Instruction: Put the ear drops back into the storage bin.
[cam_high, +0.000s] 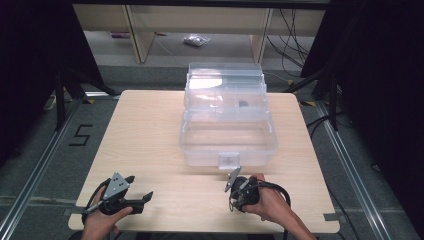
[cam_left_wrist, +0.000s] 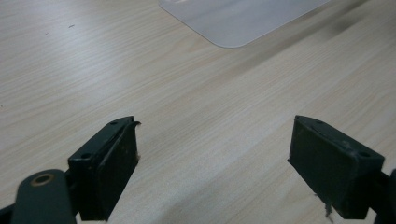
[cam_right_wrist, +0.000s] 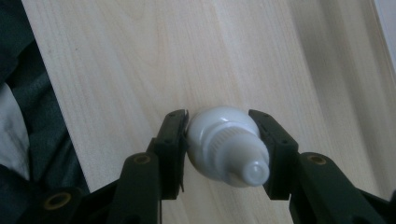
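Near table edge, right tongs (cam_right_wrist: 219, 149) gripping bottle (cam_right_wrist: 226, 144)

A pale wood-grain table (cam_high: 150, 145), rounded at its corners, stands on a grey floor (cam_high: 55, 150); a clear plastic box (cam_high: 227, 140), its lid open, sits on it right of centre, toward the far edge.

Overhead forward-down; gripper cameras close above table (cam_high: 150, 130)

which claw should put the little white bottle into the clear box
Right. The right claw is shut on the white bottle and sits just in front of the open clear box. The left claw is open, holds nothing, and sits farther from the box.
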